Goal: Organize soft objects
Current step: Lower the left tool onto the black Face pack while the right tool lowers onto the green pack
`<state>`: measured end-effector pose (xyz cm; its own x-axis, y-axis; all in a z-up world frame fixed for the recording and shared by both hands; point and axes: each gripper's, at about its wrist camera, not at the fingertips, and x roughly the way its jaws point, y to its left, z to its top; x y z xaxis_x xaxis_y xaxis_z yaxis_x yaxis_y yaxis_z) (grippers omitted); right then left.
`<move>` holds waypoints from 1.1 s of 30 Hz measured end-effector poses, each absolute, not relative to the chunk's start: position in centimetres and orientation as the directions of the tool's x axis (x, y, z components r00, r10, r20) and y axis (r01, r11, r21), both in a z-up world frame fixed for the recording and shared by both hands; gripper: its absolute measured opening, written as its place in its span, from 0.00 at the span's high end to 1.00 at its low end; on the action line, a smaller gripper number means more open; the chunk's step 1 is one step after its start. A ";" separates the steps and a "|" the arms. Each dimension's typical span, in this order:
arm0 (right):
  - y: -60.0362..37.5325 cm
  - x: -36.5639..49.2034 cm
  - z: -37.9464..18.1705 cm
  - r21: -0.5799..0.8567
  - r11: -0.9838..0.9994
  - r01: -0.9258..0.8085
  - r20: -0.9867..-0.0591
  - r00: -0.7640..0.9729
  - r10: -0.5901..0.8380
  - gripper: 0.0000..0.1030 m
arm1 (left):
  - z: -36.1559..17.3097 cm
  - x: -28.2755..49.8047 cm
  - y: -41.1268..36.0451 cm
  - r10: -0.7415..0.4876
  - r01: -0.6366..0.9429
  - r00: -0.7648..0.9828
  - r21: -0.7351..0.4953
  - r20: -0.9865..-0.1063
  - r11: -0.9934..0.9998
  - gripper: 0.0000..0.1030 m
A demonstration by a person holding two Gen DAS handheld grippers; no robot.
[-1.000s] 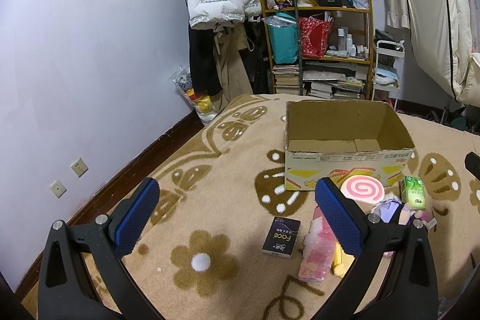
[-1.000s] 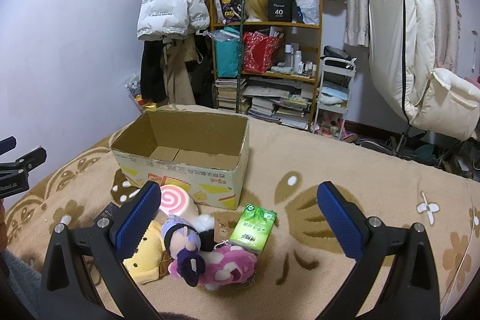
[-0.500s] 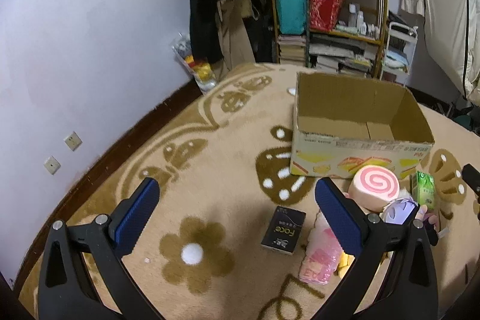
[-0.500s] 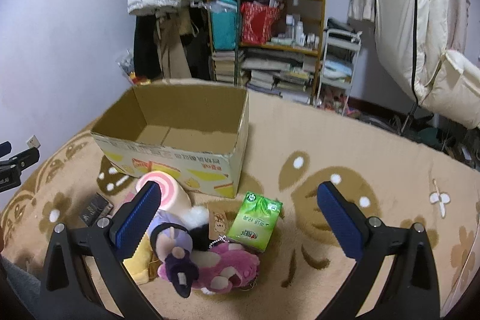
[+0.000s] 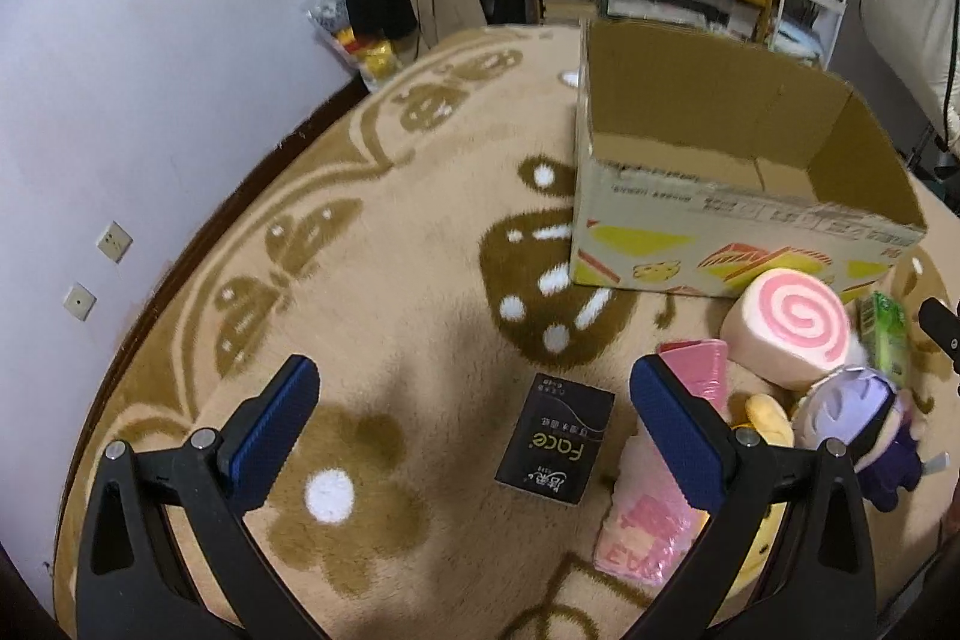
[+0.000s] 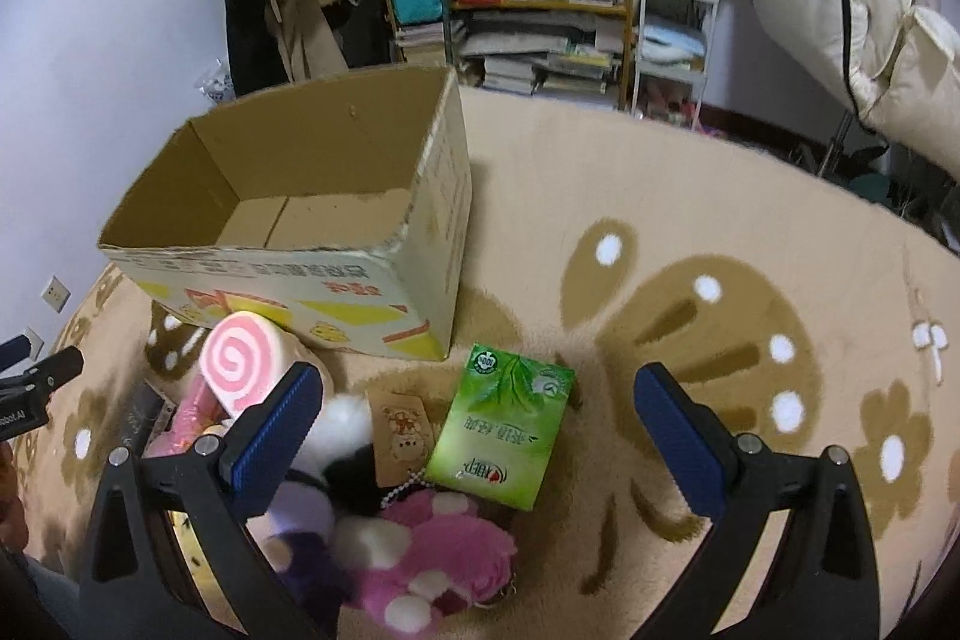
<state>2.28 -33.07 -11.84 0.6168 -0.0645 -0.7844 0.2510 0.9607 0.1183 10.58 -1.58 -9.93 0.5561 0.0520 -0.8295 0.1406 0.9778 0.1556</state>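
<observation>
Plush toys [image 6: 420, 562] heap at the box's [image 6: 384, 274] six o'clock, awaiting sorting; left gripper [image 5: 474, 421] and right gripper [image 6: 477, 427] hover wide open, empty.

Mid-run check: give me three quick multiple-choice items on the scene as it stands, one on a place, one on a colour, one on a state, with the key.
1. Where does the black packet lie?
A. inside the box
B. on the rug, between the left gripper's fingers as that camera sees it
C. on the shelf

2. The swirl on the roll plush is
A. pink
B. blue
C. green

3. The cardboard box is
A. taped shut
B. open, holding toys
C. open, nothing inside

Key: 1 B, the packet sits on the rug ahead of the open fingers. 2 A, a pink spiral on a pale face. 3 C, bare cardboard floor shows in the right wrist view.
</observation>
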 end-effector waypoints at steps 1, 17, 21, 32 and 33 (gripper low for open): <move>-33.3 2.6 -12.3 0.121 0.960 0.254 -0.791 0.609 -0.061 0.00 | -10.4 10.8 -1.7 0.059 0.140 0.547 0.161 -0.835 0.977 0.01; -36.2 5.6 -17.6 0.173 0.933 0.316 -0.887 0.462 0.008 0.00 | -15.7 12.7 -2.5 0.127 0.162 0.407 0.208 -0.905 0.965 0.01; -36.6 6.0 -18.2 0.173 0.930 0.325 -0.900 0.436 0.015 0.00 | -16.2 12.7 -2.4 0.130 0.169 0.387 0.209 -0.913 0.963 0.01; -36.8 5.8 -19.0 0.174 0.931 0.321 -0.905 0.424 0.023 0.11 | -16.4 13.0 -1.8 0.081 0.169 0.375 0.154 -0.924 0.973 0.01; -36.7 5.7 -18.9 0.172 0.931 0.321 -0.906 0.423 0.021 0.12 | -16.2 12.9 -2.0 0.068 0.176 0.379 0.144 -0.923 0.974 0.01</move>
<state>5.70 -36.66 -18.89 0.4233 0.0213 -0.9057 0.3206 0.9315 0.1718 12.88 -1.98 -16.23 0.3789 0.0684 -0.9229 0.1756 0.9738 0.1443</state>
